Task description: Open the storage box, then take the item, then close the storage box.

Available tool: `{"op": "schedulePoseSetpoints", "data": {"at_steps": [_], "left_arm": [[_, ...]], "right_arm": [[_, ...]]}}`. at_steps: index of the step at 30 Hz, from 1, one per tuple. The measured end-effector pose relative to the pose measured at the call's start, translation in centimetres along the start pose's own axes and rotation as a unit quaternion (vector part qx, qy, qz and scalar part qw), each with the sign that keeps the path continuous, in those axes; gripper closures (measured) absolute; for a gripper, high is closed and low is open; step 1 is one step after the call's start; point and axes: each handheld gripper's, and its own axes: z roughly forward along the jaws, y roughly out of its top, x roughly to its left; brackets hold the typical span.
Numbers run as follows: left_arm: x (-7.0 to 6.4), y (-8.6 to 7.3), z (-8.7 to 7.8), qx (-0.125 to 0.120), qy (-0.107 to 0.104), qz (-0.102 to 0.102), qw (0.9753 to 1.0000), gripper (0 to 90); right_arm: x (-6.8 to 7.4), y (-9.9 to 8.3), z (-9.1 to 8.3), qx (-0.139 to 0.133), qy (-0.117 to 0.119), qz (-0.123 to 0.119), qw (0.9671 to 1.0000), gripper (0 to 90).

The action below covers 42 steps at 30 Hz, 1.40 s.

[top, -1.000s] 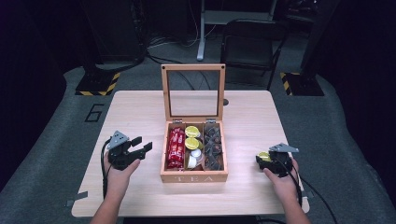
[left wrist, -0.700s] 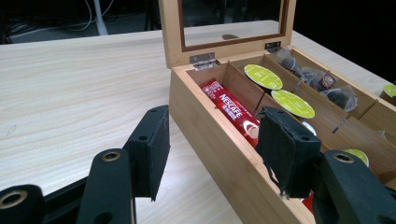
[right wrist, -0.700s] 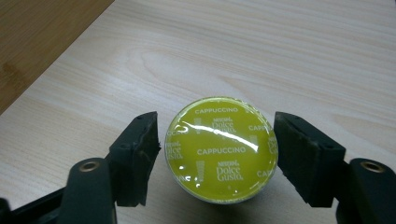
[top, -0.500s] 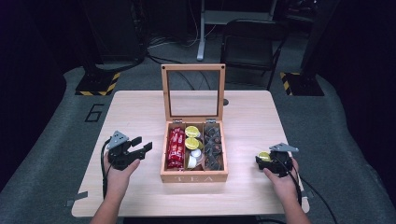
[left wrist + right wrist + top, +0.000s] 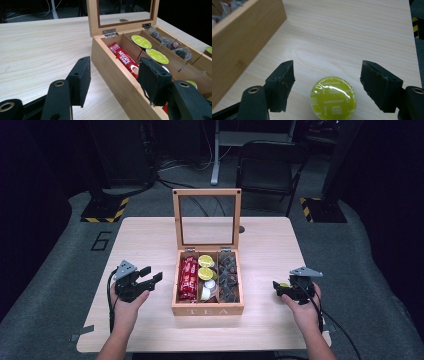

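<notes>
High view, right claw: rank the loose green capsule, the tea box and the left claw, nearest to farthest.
1. Green capsule: on the table between the open jaws of the right claw.
2. Tea box: mid-table, toward the person's left of that claw.
3. Left claw: beyond the box, on the table's far left side.

Black hand-held gripper point(image 5: 141, 281) each hand: grey triangular top plate, brass-ringed screw holes, foam-padded jaws, trailing black cable.

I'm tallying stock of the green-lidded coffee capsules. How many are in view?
3 clearly: two green-lidded capsules in the middle compartment of the tea box, one on the table between the right gripper's open jaws. More may sit hidden lower in that compartment.
</notes>
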Motion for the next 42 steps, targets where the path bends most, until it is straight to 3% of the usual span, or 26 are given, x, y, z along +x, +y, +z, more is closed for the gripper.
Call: {"op": "schedulePoseSetpoints", "data": {"at_steps": [6,24,42], "left_arm": [[-0.1,0.0,0.0,0.002,0.0,0.001,1.0,44.0],[0.0,0.0,-0.1,-0.003,0.002,-0.001,1.0,44.0],[0.0,0.1,0.0,-0.003,-0.001,-0.002,1.0,43.8]], "right_arm": [[1.0,2.6,-0.9,-0.014,0.031,0.001,0.9994,28.6],[4.5,9.3,-1.1,-0.023,0.065,-0.062,0.9958,34.4],[7.1,14.7,-0.7,-0.034,0.089,-0.094,0.991,36.4]]}}
